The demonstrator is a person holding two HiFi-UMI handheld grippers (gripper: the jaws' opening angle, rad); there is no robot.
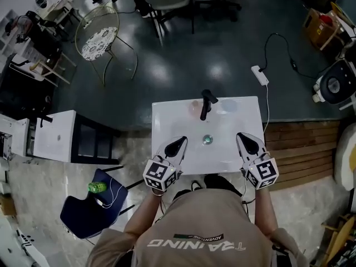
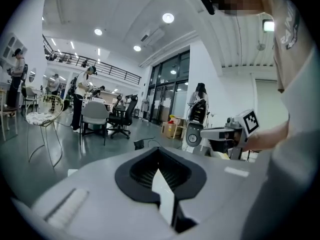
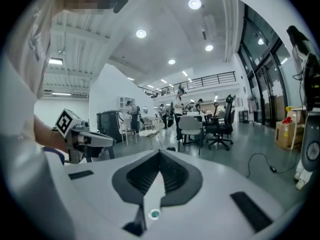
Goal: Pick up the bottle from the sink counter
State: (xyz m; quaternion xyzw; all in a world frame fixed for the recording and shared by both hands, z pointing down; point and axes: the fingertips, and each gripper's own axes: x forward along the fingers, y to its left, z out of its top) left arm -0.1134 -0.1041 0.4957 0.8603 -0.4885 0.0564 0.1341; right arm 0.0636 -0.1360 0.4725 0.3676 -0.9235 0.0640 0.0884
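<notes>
Head view, all placed from the faucet.
- White table with a sink; the black faucet stands at its far middle and the drain lies just on the near side of it.
- Left gripper rests near-left of the faucet over the table's front part. Its jaws are clenched tip to tip with nothing between them.
- Right gripper sits near-right of the faucet, also clenched and empty. Its own view shows the drain below the tips.
- Green bottle, or so it looks at this size, lies well to the near-left of the faucet. It is off the table, on a blue chair.
</notes>
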